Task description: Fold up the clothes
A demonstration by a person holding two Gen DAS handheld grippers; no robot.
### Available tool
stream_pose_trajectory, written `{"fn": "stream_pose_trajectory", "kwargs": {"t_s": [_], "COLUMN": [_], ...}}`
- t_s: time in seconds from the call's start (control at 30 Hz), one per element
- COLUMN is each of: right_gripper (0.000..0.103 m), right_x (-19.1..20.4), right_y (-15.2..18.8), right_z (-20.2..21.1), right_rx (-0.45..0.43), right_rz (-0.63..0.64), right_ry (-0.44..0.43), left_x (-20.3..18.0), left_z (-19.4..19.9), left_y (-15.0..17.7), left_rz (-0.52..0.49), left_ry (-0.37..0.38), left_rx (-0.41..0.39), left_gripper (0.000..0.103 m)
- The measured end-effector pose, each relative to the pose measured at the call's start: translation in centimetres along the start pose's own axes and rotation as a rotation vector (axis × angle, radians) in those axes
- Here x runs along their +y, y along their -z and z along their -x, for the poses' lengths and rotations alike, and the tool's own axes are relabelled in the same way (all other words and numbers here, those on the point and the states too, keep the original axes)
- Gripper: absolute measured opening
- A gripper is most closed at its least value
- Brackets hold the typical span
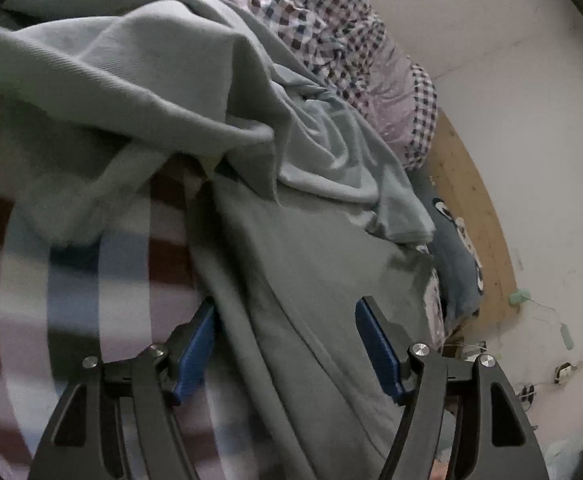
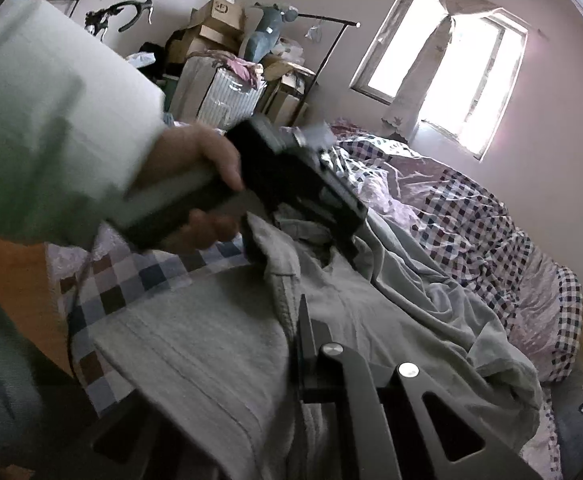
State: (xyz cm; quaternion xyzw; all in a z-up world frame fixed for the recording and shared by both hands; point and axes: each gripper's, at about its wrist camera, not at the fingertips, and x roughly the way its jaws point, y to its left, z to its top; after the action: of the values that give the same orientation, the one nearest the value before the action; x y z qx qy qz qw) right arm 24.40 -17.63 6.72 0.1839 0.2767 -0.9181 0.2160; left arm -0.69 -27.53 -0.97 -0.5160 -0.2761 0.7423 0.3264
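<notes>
A pale grey-green garment [image 1: 163,92] lies crumpled on the bed, with a flatter grey part [image 1: 299,288] running between my left gripper's fingers. My left gripper [image 1: 283,320] is open, its blue pads [image 1: 199,344] spread on either side of that fabric. In the right wrist view the same garment [image 2: 391,312] spreads over the bed. My right gripper [image 2: 303,320] is shut on a fold of the garment. The other hand-held gripper [image 2: 291,184] hovers over the garment's far part, held by a hand in a pale sleeve.
A checked quilt [image 2: 471,216] is bunched along the bed's far side. A striped blanket [image 1: 71,288] lies at the left. A wooden headboard [image 1: 471,208] and a blue cushion [image 1: 455,264] are at the right. Boxes and a clothes rack [image 2: 251,60] stand by the wall.
</notes>
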Motion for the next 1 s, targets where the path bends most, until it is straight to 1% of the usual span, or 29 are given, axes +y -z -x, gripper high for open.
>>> {"fn": "stream_pose_trajectory", "kwargs": {"t_s": [0.1, 0.2, 0.27, 0.3, 0.33, 0.37, 0.47, 0.57, 0.6, 0.67, 0.77, 0.83, 0.9, 1.0], "right_gripper": [0.003, 0.003, 0.003, 0.003, 0.003, 0.003, 0.003, 0.003, 0.003, 0.003, 0.003, 0.003, 0.003, 0.003], "right_x": [-0.4, -0.5, -0.5, -0.4, -0.3, -0.2, 0.1, 0.3, 0.4, 1.1, 2.3, 2.4, 2.0, -0.3], "right_y": [0.2, 0.4, 0.6, 0.7, 0.8, 0.9, 1.3, 1.2, 1.1, 0.5, -1.2, -2.4, -3.3, -3.6], "right_z": [0.5, 0.7, 0.7, 0.6, 0.6, 0.5, 0.3, 0.4, 0.4, 0.9, 2.8, 4.1, 5.0, 5.5], "right_rx": [-0.001, 0.001, 0.004, 0.009, 0.013, 0.018, 0.036, 0.054, 0.059, 0.05, 0.012, -0.017, -0.042, -0.076], "right_rz": [-0.011, -0.014, -0.013, -0.012, -0.009, -0.006, -0.004, -0.023, -0.03, -0.022, -0.032, -0.079, -0.155, -0.366], "right_ry": [-0.007, -0.014, -0.017, -0.018, -0.018, -0.018, -0.021, -0.034, -0.038, -0.031, -0.054, -0.071, -0.09, -0.134], "left_x": [0.5, 0.6, 0.8, 0.9, 1.0, 1.1, 1.4, 0.8, 0.1, -1.4, -3.7, -5.2, -6.4, -7.1], "left_z": [-1.0, -1.7, -2.0, -2.1, -2.2, -2.3, -2.2, -1.0, -0.1, 1.7, 5.0, 7.3, 8.8, 9.4], "left_y": [-1.5, -2.4, -2.7, -2.8, -2.8, -2.7, -2.6, -2.5, -2.3, -2.0, -1.8, -1.9, -2.2, -2.9], "left_rz": [0.011, 0.012, 0.013, 0.013, 0.017, 0.023, 0.041, 0.036, 0.015, -0.017, -0.054, -0.073, -0.087, -0.073], "left_ry": [0.029, 0.032, 0.02, 0.007, 0.0, -0.003, -0.009, -0.019, -0.028, -0.019, -0.007, 0.004, -0.016, -0.08], "left_rx": [-0.015, -0.019, -0.012, -0.007, -0.005, -0.008, -0.024, -0.075, -0.106, -0.171, -0.212, -0.217, -0.21, -0.186], "left_gripper": [0.068, 0.057, 0.039, 0.031, 0.011, 0.008, 0.007, 0.006, 0.006, 0.006, 0.006, 0.006, 0.006, 0.006]}}
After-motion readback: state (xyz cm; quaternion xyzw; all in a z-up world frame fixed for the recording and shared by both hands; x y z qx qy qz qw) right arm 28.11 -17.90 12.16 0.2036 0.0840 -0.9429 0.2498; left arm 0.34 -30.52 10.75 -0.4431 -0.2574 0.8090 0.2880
